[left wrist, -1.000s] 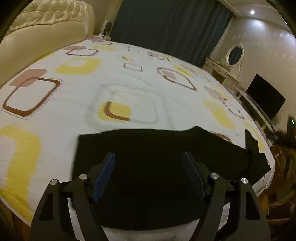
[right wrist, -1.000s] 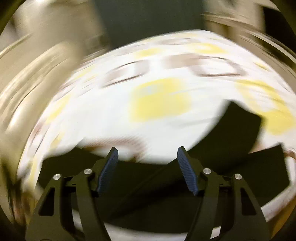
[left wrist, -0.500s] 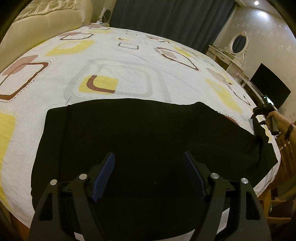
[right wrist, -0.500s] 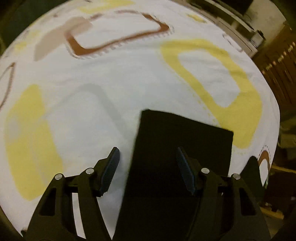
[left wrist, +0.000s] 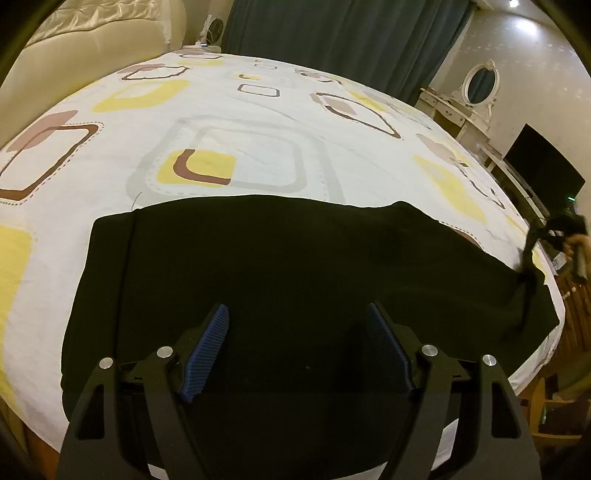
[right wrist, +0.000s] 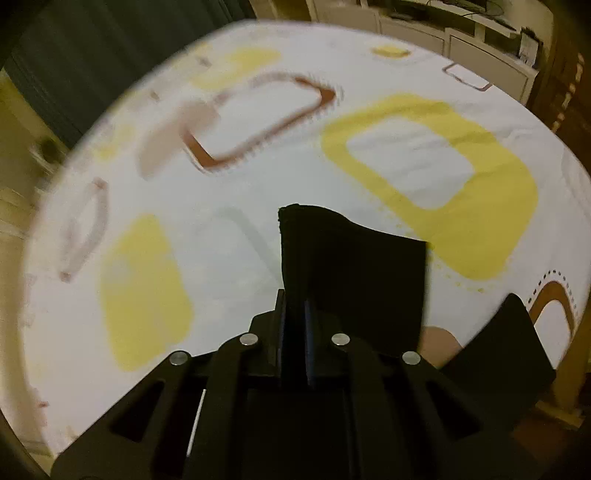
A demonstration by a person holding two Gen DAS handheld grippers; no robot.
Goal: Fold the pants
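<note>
Black pants (left wrist: 295,266) lie spread along the near edge of a bed with a white patterned sheet (left wrist: 229,122). My left gripper (left wrist: 297,354) is open and hovers over the waist part of the pants, holding nothing. My right gripper (right wrist: 293,347) is shut on the hem of a pant leg (right wrist: 351,266) and lifts it off the sheet. In the left wrist view the right gripper (left wrist: 554,236) shows small at the far right, holding the lifted leg end. The other leg end (right wrist: 506,350) lies at the bed's edge.
A padded cream headboard (left wrist: 92,48) stands at the far left, dark curtains (left wrist: 332,33) behind the bed. A dressing table with an oval mirror (left wrist: 480,83) and a dark TV screen (left wrist: 543,166) stand at the right. Wooden furniture (left wrist: 576,306) sits past the bed's right edge.
My right gripper has closed on the pant leg hem and raised it; half a second ago it was open above it. My left gripper stayed open, shifting slightly over the pants.
</note>
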